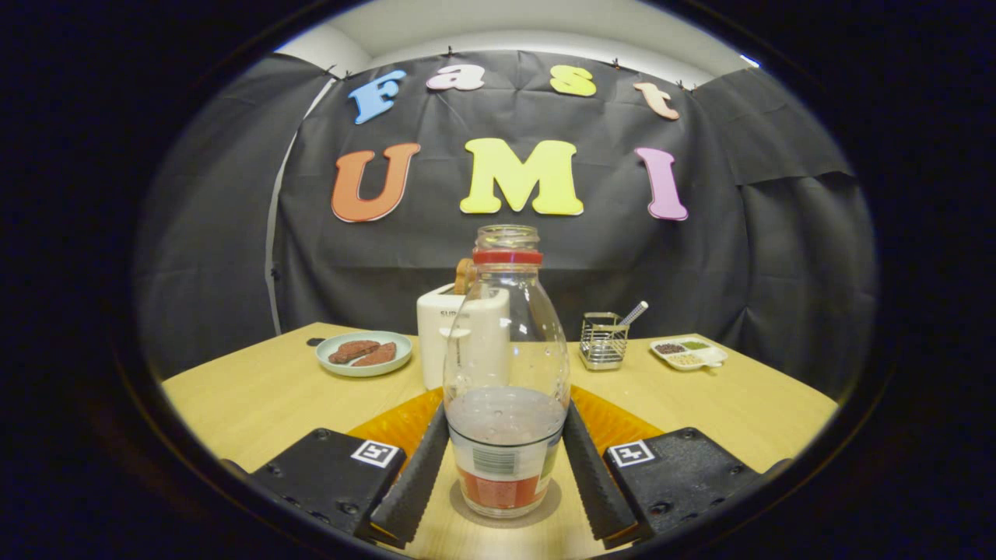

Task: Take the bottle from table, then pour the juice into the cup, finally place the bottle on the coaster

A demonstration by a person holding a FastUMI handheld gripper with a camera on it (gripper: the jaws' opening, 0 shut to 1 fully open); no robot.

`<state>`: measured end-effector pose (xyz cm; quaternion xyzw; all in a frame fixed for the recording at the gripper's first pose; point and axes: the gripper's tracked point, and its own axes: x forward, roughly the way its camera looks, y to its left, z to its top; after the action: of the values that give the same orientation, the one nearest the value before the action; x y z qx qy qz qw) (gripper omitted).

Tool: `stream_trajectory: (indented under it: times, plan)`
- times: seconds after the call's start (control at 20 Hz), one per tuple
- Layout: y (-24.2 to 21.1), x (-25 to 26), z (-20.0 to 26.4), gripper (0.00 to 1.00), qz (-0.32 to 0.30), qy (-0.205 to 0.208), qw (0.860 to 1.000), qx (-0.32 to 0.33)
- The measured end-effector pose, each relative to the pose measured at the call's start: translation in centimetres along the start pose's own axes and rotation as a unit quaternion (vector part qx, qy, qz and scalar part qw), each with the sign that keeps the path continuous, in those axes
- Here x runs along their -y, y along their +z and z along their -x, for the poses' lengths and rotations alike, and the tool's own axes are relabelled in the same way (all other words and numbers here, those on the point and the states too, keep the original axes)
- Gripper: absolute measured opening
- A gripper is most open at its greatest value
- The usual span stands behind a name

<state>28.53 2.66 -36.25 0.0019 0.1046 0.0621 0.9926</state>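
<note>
The bottle (506, 373) is standing upright on the table (257, 397), uncapped, with pale liquid filling its lower part. The gripper (504, 459) is flanking the bottle's base, fingers (412, 482) spread slightly wider than it; contact cannot be confirmed. An orange coaster (397, 424) is lying just behind the bottle. Beyond the bottle, a white toaster (436, 334), a plate (364, 354), a wire holder (604, 341) and a divided dish (689, 354) are sitting.
</note>
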Motion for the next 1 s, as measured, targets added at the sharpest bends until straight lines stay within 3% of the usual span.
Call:
stream_trajectory:
  times: [0.2,0.4,0.75,1.0]
  plan:
    - [0.0,0.0,0.2,0.85,-0.001,0.001,1.0,0.0]
    - [1.7,-0.2,1.3,1.0,0.009,-0.002,1.0,0.02]
    - [7.4,-1.4,5.9,1.0,0.027,-0.002,0.998,0.06]
    - [12.0,-1.5,10.7,1.0,0.02,-0.03,0.997,0.074]
